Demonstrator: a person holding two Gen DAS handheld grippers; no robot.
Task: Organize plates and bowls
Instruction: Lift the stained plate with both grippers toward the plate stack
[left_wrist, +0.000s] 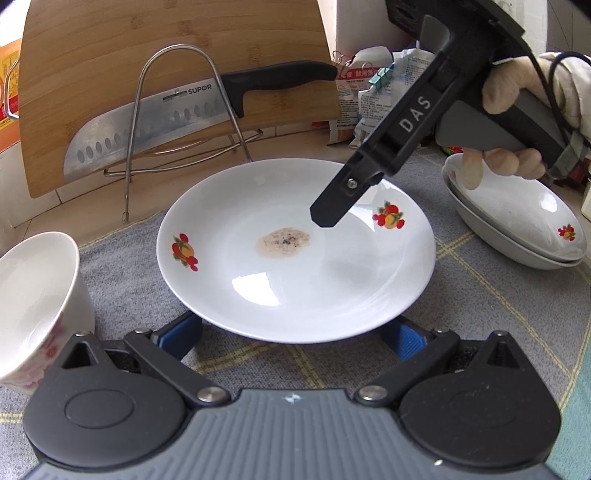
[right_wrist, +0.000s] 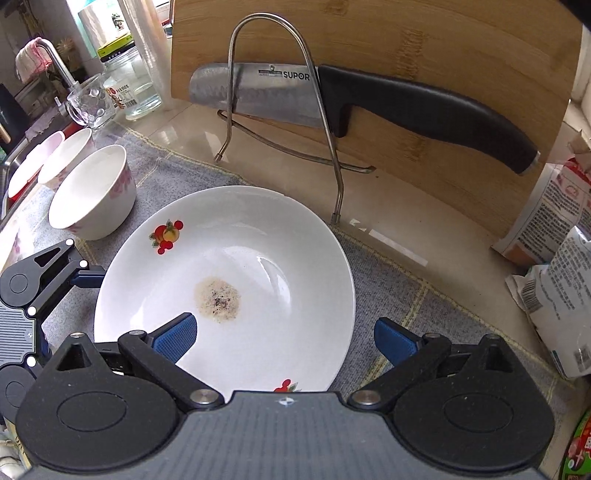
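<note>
A white plate (left_wrist: 295, 273) with fruit prints and a brown stain at its centre lies on the grey cloth (left_wrist: 122, 280). It also shows in the right wrist view (right_wrist: 236, 266). My left gripper (left_wrist: 295, 338) is open at the plate's near rim, with its blue pads partly under that rim. My right gripper (right_wrist: 284, 341) is open and hovers over the plate's right side, one pad above the plate, one off it. Two stacked fruit-print plates (left_wrist: 517, 218) sit at the right. White bowls with pink flowers (right_wrist: 92, 192) stand at the left.
A bamboo cutting board (right_wrist: 406, 33) leans at the back behind a wire rack (right_wrist: 317, 96) that holds a black-handled knife (right_wrist: 424, 107). Food packets (right_wrist: 554, 266) crowd the right. A glass mug (right_wrist: 90, 105), a jar and a sink tap stand at far left.
</note>
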